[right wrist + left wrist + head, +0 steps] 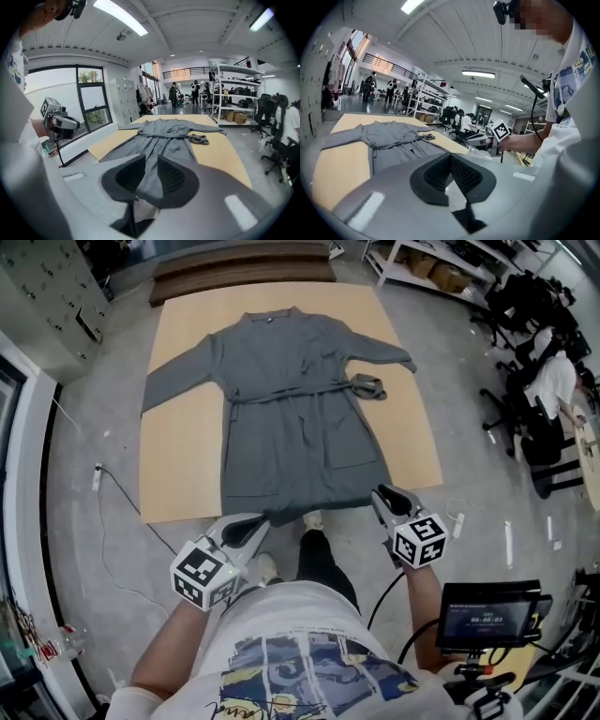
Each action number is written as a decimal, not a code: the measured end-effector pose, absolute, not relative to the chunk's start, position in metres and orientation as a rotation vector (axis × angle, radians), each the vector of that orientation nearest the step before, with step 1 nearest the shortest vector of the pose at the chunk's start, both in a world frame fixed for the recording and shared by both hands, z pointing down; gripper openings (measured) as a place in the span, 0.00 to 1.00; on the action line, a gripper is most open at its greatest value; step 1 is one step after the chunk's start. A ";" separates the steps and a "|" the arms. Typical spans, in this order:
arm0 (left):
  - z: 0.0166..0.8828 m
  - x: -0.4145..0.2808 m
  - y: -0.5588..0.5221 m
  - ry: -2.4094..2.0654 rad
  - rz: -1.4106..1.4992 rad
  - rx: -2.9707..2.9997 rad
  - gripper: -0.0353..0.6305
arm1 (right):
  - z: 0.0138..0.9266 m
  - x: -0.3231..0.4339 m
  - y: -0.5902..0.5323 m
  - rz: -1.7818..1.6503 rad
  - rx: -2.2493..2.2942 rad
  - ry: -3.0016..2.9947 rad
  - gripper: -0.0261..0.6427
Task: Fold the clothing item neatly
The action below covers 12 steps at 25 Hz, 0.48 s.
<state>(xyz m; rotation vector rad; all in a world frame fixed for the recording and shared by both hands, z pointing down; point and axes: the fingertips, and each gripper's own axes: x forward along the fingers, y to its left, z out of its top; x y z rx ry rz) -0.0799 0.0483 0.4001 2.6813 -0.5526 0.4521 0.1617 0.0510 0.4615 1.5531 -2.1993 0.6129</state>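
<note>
Plainly, the floor around the work is busy. A tan board (187, 446) lies on grey concrete, with dark planks (244, 268) stacked past its far edge and lockers (56, 296) off to the far left. A cable (122, 498) trails over the floor on the left, near a power strip (97, 477). On the right stand office chairs (525, 427), well apart from the board, and shelving (422, 263) at the far right corner. A small screen (489, 613) sits close by the person's right side. Nothing stands between the person and the board; one shoe (312, 519) is just beside the near edge.

The left claw (246, 531) is closed tight, pad against pad, with nothing between. The right claw (389, 500) stands a little apart and is empty too; its own view shows only cloth farther off through the gap. Both are held in the air just short of the hem, one near each bottom corner, touching nothing.

The robe (300, 418) lies flat and face up down the middle of the board. Its long axis runs straight away from the person, collar at the far end and hem at the near edge. The sleeves spread out to either side, the left one slanting down toward the board's left edge. A belt (281, 395) crosses the waist, and its loose end (368, 386) is bunched on the board beside the right sleeve.
</note>
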 end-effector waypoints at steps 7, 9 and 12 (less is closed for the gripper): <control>0.401 -0.047 -0.006 -0.622 0.465 2.645 0.07 | 0.478 0.240 -0.039 0.643 1.593 -2.165 0.17; 0.399 -0.036 -0.020 -0.636 0.462 2.635 0.07 | 0.487 0.262 -0.061 0.665 1.593 -2.149 0.17; 0.398 -0.016 -0.047 -0.662 0.480 2.624 0.08 | 0.502 0.299 -0.099 0.701 1.596 -2.119 0.18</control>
